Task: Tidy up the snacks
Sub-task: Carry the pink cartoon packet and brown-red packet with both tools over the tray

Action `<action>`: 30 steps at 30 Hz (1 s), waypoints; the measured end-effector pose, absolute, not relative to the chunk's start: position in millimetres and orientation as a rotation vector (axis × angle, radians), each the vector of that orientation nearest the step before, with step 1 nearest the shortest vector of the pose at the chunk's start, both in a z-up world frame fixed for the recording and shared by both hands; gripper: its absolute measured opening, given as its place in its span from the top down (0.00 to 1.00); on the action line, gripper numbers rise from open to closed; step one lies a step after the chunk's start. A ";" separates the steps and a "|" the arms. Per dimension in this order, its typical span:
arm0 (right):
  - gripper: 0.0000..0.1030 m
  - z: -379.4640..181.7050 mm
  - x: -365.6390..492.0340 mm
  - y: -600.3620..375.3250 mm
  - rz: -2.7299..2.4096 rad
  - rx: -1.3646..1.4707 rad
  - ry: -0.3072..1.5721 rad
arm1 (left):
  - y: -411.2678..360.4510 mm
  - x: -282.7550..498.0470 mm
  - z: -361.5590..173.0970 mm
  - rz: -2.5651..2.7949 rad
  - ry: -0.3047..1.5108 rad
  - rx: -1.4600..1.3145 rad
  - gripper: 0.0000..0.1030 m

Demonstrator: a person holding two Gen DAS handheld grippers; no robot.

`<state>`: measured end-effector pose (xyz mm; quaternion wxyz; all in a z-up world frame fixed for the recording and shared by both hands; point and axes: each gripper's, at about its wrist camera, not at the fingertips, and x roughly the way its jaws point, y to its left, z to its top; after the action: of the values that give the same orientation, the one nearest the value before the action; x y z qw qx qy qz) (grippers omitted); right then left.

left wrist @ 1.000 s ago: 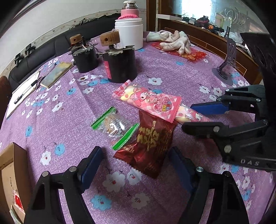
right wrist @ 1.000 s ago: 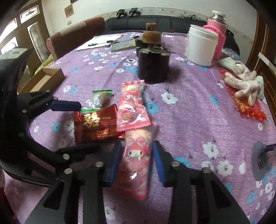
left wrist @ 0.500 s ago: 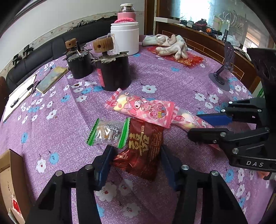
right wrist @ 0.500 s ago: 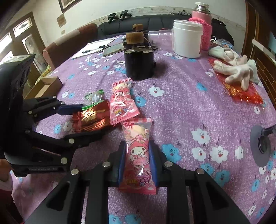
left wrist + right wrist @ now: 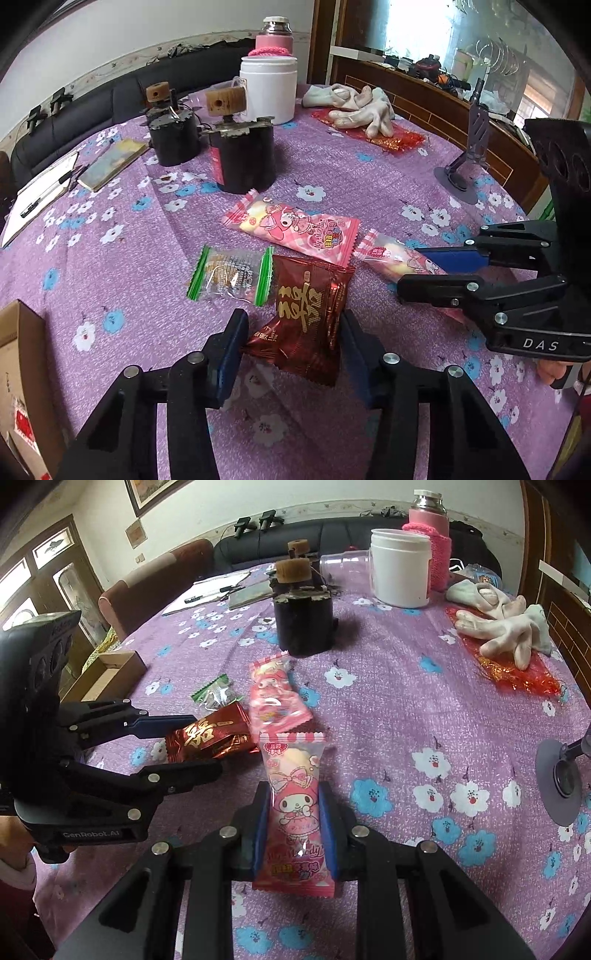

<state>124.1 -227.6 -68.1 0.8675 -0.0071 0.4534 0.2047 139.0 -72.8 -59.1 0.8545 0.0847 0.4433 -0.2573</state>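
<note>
1. Your left gripper (image 5: 291,334) has been closing since a second ago; its pads are now pinching the red packet (image 5: 304,317) at lower centre, which it only straddled before.
2. Your right gripper (image 5: 293,825) is clamping the pink packet (image 5: 295,805) at lower centre, now tighter than a second ago.
3. You are working with four snacks: those two, another pink packet (image 5: 295,229) and a green-edged clear packet (image 5: 231,275) lying mid-frame on the purple tablecloth (image 5: 369,184).
4. Two black canisters (image 5: 242,157) are standing in the upper half.
</note>
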 end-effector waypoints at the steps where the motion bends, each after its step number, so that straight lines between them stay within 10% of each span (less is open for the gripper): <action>1: 0.77 -66.9 123.3 -227.0 0.430 -0.015 0.947 | -71.4 137.6 -57.7 -0.543 0.929 0.173 0.48; 30: 0.77 -27.7 75.5 -130.1 0.576 -0.094 0.873 | 60.1 57.7 -6.9 -0.331 0.836 0.064 0.48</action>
<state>75.5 -130.1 -27.7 0.8652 -0.0448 0.4169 0.2751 57.7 60.1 -6.9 0.9001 0.0311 0.4041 -0.1601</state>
